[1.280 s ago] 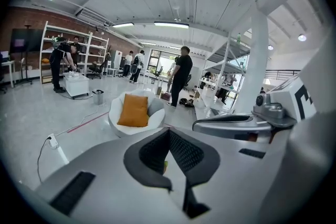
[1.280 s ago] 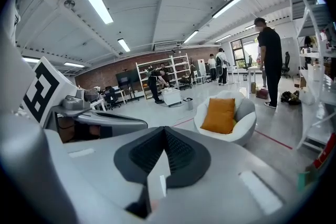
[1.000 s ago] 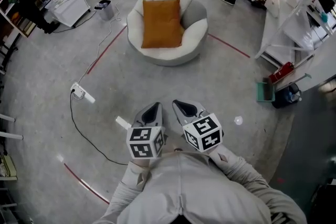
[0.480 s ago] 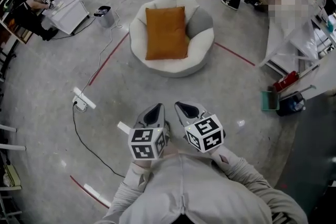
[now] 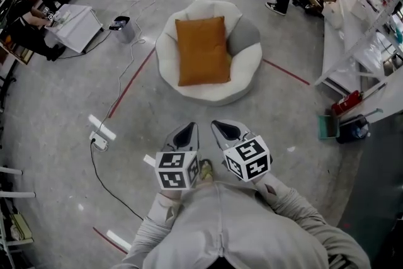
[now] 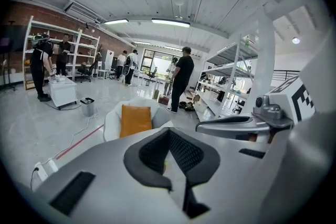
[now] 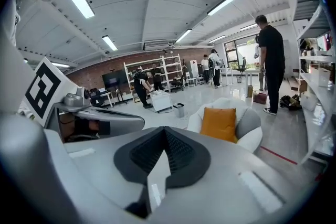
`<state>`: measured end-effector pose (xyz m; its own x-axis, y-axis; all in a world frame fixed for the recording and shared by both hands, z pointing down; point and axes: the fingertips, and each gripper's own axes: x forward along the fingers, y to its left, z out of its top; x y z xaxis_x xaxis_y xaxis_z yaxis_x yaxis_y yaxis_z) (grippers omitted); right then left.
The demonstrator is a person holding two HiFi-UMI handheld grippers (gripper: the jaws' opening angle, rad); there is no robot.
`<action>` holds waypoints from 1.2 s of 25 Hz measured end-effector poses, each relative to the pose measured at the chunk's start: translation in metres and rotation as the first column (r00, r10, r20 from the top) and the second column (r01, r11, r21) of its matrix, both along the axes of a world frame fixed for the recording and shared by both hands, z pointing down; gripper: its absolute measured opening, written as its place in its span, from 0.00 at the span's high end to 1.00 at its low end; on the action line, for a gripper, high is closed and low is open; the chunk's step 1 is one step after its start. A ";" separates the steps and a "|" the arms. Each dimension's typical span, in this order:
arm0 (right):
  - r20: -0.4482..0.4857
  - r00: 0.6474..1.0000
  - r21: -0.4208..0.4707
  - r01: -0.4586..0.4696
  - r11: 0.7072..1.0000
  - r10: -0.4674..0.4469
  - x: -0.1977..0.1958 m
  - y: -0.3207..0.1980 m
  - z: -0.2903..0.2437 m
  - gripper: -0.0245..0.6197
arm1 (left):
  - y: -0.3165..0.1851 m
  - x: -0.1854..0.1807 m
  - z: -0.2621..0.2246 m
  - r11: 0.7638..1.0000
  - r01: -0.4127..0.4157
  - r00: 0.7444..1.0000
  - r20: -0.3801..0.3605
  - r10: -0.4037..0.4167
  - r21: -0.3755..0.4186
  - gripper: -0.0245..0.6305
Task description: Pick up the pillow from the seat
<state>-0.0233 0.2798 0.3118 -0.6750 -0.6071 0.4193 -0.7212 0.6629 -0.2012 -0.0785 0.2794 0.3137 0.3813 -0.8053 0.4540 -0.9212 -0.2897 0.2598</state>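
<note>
Orange pillow [image 5: 202,50] lies in the round white seat [image 5: 249,80], propped on its back cushion. Judged soft, light and floppy; best pinched at a near corner or edge. Left gripper [image 5: 185,133] and right gripper [image 5: 224,130] have jaws closed, nothing between them, well short of the seat. Smooth grey floor [image 5: 56,104]; red tape line [image 5: 129,82] left of the seat, shelving [image 5: 352,22] to its right.

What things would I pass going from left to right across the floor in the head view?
White low table → small grey bin → orange rectangular fabric pillow → grey soft cushion → green plastic dustpan.
</note>
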 end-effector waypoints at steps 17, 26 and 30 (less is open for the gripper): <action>0.000 0.999 -0.008 -0.033 0.999 0.033 -0.041 -0.088 0.006 0.96 | -0.087 -0.039 0.012 1.000 -0.015 1.000 -0.026 0.015 -0.018 0.96; 0.010 0.998 -0.034 -0.055 0.998 0.055 -0.039 -0.116 0.012 0.96 | -0.116 -0.039 0.020 0.999 -0.019 1.000 -0.015 0.018 -0.040 0.96; 0.008 0.999 -0.037 -0.047 0.998 0.047 -0.039 -0.140 0.016 0.96 | -0.138 -0.041 0.024 0.999 -0.009 1.000 -0.012 0.008 -0.046 0.96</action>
<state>-0.0628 0.1394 0.3278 -0.6499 -0.6226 0.4358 -0.7494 0.6203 -0.2315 -0.1194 0.1417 0.3378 0.3940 -0.7801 0.4860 -0.9153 -0.2851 0.2844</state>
